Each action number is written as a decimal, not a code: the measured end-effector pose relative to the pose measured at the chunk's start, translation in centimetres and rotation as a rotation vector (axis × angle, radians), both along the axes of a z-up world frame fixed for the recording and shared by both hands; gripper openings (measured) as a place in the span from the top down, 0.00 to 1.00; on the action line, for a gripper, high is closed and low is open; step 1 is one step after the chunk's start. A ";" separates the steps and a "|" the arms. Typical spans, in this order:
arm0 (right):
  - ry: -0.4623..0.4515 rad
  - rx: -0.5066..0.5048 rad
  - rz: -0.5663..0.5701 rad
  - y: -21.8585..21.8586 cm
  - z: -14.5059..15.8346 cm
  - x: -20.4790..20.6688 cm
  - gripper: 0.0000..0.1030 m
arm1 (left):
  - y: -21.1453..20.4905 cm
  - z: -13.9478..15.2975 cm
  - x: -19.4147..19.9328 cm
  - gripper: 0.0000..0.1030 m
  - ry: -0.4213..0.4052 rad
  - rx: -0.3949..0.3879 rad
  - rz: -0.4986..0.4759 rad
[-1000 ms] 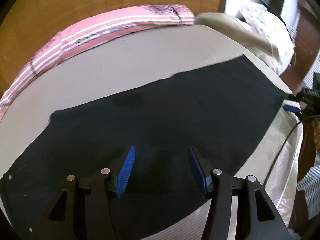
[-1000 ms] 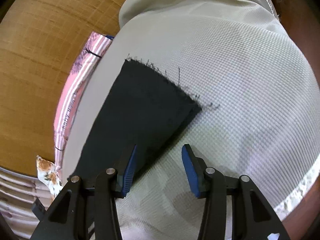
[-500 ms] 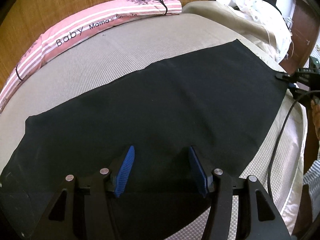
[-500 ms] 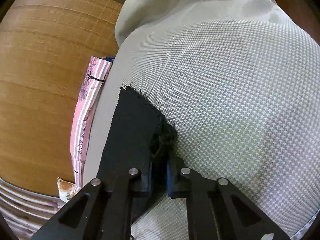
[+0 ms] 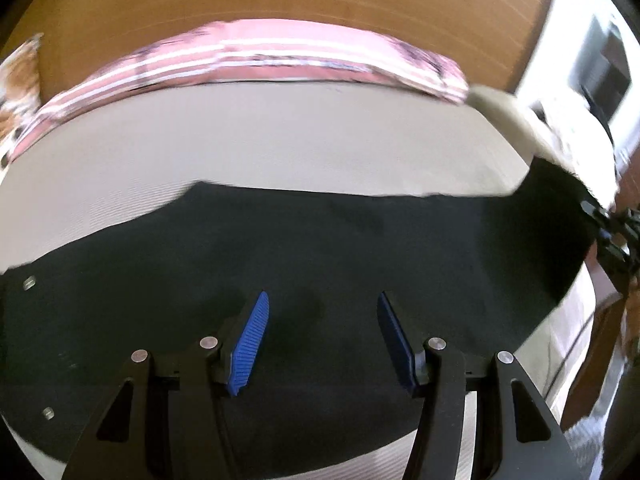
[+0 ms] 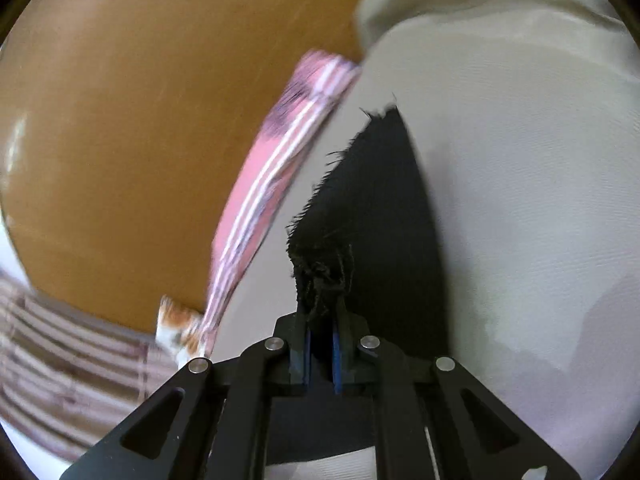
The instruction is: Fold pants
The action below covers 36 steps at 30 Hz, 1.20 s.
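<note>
Black pants (image 5: 320, 256) lie spread across a beige bed (image 5: 280, 136). My left gripper (image 5: 322, 312) is open, its blue pads (image 5: 250, 344) hovering over the middle of the pants near the front edge. In the right wrist view my right gripper (image 6: 320, 312) is shut on the frayed hem corner of the pants (image 6: 384, 208) and holds it lifted off the bed (image 6: 520, 160). The right gripper also shows at the far right of the left wrist view (image 5: 612, 232), holding the raised pant end.
A pink striped pillow (image 5: 256, 60) lies along the back of the bed against a brown wooden headboard (image 5: 280, 0). A bundle of light bedding (image 5: 560, 132) sits at the back right. The pillow also shows in the right wrist view (image 6: 272, 184).
The right gripper, shut on the hem corner, has lifted it up off the bed and swung it. The left gripper has shifted, both views blurred by motion.
</note>
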State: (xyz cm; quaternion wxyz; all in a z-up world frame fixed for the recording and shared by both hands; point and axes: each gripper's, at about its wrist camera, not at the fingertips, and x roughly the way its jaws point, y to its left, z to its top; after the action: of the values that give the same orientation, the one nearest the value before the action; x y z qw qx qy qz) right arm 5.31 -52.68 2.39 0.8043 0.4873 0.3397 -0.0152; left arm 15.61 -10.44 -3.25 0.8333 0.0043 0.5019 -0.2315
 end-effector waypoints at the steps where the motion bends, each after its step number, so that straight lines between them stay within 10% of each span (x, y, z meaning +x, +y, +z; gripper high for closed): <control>1: -0.005 0.001 0.038 1.4 0.2 1.1 0.91 | 1.0 0.0 0.0 0.44 0.001 -0.004 0.019; 17: 0.161 -0.040 0.626 26.7 -6.9 9.1 0.91 | 12.4 -1.2 -1.0 0.44 0.086 -0.075 0.208; 24: 0.233 -0.231 0.752 31.3 -8.9 9.1 0.87 | 12.6 -1.2 -1.4 0.44 0.149 -0.166 0.156; 29: 0.235 -0.250 0.792 31.6 -8.2 9.1 0.62 | 11.8 -1.1 -1.0 0.44 0.202 -0.220 0.118; 36: 0.156 -0.246 0.646 26.8 -4.7 6.4 0.56 | 11.1 -2.1 -0.4 0.44 0.388 -0.377 0.089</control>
State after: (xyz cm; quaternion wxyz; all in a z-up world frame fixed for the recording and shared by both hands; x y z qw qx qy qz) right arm 11.74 -25.84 -2.35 0.7919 0.2516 0.5323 0.1618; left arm 15.19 0.62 -5.40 0.7171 -0.2176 0.5999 -0.2803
